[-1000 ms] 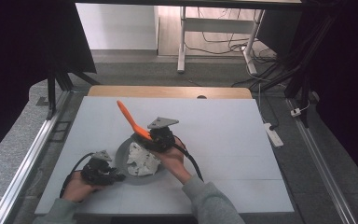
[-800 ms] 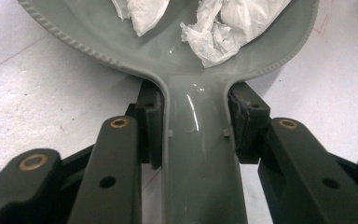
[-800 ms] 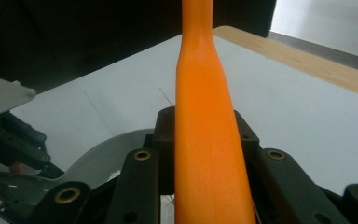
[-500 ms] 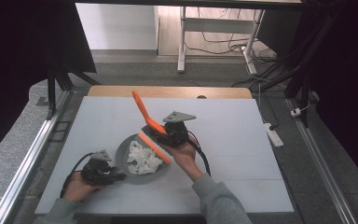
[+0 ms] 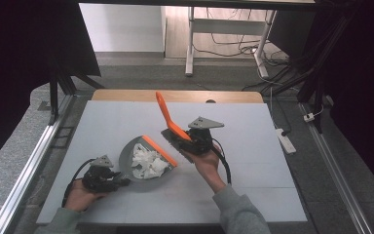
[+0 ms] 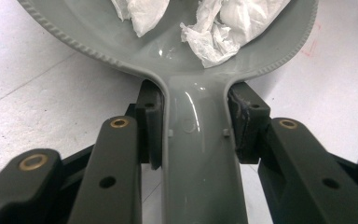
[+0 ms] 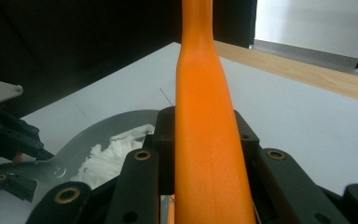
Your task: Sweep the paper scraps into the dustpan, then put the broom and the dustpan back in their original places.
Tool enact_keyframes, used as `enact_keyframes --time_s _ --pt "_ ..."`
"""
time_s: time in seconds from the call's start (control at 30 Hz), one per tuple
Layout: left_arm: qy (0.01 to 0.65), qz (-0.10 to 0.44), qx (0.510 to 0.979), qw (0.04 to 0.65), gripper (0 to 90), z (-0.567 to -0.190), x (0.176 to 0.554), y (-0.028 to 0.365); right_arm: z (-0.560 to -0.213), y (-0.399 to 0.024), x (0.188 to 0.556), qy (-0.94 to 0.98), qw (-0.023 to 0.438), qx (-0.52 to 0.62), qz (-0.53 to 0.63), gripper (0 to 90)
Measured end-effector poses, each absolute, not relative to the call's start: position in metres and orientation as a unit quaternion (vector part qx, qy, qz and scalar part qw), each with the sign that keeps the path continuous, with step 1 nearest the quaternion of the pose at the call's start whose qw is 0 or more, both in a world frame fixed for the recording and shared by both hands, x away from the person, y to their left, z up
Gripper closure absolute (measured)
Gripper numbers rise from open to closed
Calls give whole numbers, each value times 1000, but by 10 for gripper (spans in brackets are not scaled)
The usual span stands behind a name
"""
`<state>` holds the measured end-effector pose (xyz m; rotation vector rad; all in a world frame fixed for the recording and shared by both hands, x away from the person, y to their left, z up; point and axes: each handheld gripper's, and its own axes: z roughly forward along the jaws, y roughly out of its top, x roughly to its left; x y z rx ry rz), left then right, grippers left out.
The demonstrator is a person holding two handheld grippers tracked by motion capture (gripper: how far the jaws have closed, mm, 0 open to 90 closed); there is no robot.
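- Two tools in my hands right now: the left gripper (image 5: 108, 178) has its jaws clamped on the grey dustpan's handle (image 6: 200, 163), pads pressed against both sides of the neck, and the right gripper (image 5: 191, 141) has its jaws closed tight around the orange brush handle (image 7: 207, 140).
- The dustpan (image 5: 148, 160) sits flat on the white desk (image 5: 253, 146), near the front and left of the middle, its orange lip (image 5: 159, 150) facing my right hand.
- Crumpled white paper (image 5: 146, 163) lies inside the pan; the left gripper view shows the scraps (image 6: 228, 28) resting on the grey floor of the pan, well past the neck I'm holding.
- What's new: a second ago the brush was down over the pan, bristles at the paper. Now I've pulled it away to the right and lifted it, so the brush head (image 5: 173, 138) hangs just beside the lip and clear of it, handle tilted up and away from me.
- My left hand hasn't budged; the pan stays where it was.
- My read: the sweep looks done, the paper is in, and I can't spot loose scraps on the desk around the pan.
- Next, I'd guess, the brush gets parked and the pan goes off to be emptied, kept level so nothing slides out over the lip.
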<state>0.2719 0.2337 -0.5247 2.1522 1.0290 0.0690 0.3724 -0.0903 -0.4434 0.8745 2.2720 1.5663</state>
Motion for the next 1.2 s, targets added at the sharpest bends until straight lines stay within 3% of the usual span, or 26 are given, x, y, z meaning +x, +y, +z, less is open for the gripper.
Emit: enact_keyframes --time_s 1.2 --pt "478 73 776 404 610 -511 261 237 -440 -185 346 759 142 322 547 701"
